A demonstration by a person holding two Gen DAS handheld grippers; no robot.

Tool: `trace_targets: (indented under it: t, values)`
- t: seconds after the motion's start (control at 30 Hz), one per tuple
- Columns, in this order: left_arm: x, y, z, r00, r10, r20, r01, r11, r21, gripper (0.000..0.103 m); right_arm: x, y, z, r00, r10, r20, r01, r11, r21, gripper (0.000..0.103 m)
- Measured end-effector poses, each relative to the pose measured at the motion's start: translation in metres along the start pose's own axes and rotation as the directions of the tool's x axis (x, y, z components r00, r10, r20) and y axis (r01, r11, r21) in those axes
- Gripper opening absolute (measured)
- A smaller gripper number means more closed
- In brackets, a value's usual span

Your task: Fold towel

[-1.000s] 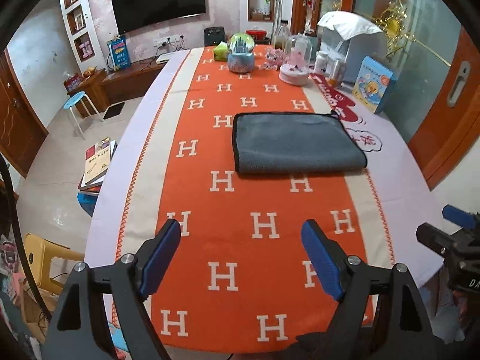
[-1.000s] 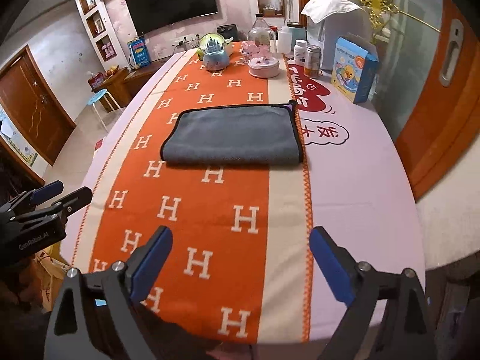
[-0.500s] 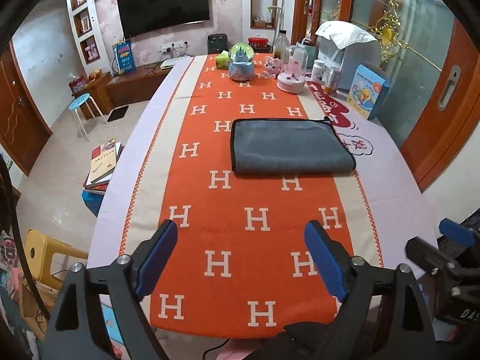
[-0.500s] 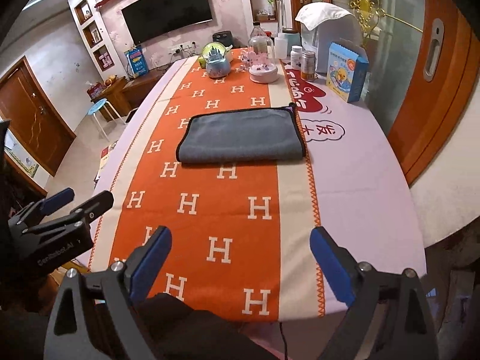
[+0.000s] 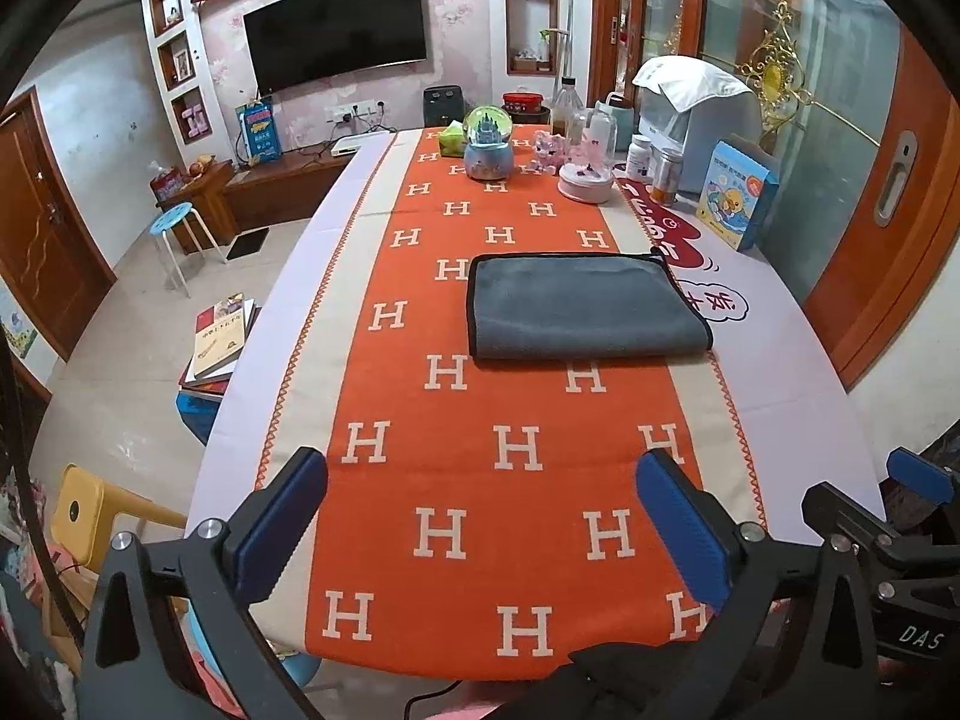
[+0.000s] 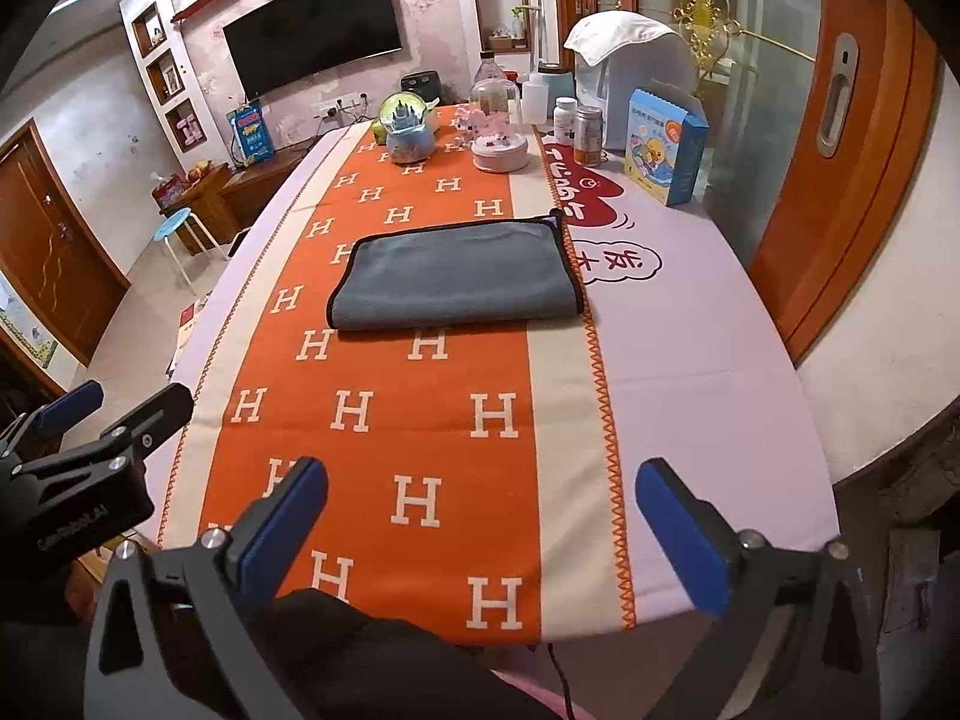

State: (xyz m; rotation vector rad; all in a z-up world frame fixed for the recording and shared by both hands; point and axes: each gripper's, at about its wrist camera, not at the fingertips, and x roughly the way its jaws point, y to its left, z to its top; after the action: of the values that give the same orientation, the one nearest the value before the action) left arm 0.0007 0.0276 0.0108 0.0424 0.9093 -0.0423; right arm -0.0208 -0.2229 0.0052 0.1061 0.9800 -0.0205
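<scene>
Jaws wide and empty on left gripper [image 5: 480,516] and right gripper [image 6: 480,516], both backed off past the near table edge. Towel [image 5: 582,309] lies folded mid-runner [image 5: 516,456], looks done.

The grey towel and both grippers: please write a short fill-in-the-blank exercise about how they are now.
1. The grey towel lies folded on the orange tablecloth printed with the letter ____.
2. The fingers of the left gripper are spread ____ and hold nothing.
3. The right gripper touches the towel: yes or no? ____.
4. The snow globe stands at the ____ end of the table, beyond the towel.

Missing words: H; open; no; far
</scene>
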Motion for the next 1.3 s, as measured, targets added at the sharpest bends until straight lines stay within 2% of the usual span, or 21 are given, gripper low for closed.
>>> trace_targets:
  t: [0.63,1.3]
  values:
    - [-0.002,-0.002,-0.001,1.0,0.021,-0.012,-0.021,1.0,0.011,0.102,0.003,-0.003,-0.002,1.0,-0.001,-0.009,0.001,1.0,0.001,0.103]
    - [0.0,0.001,-0.012,0.999,0.012,-0.035,-0.012,1.0,-0.01,0.102,0.005,0.0,-0.01,1.0,-0.005,-0.015,0.005,1.0,-0.004,0.103]
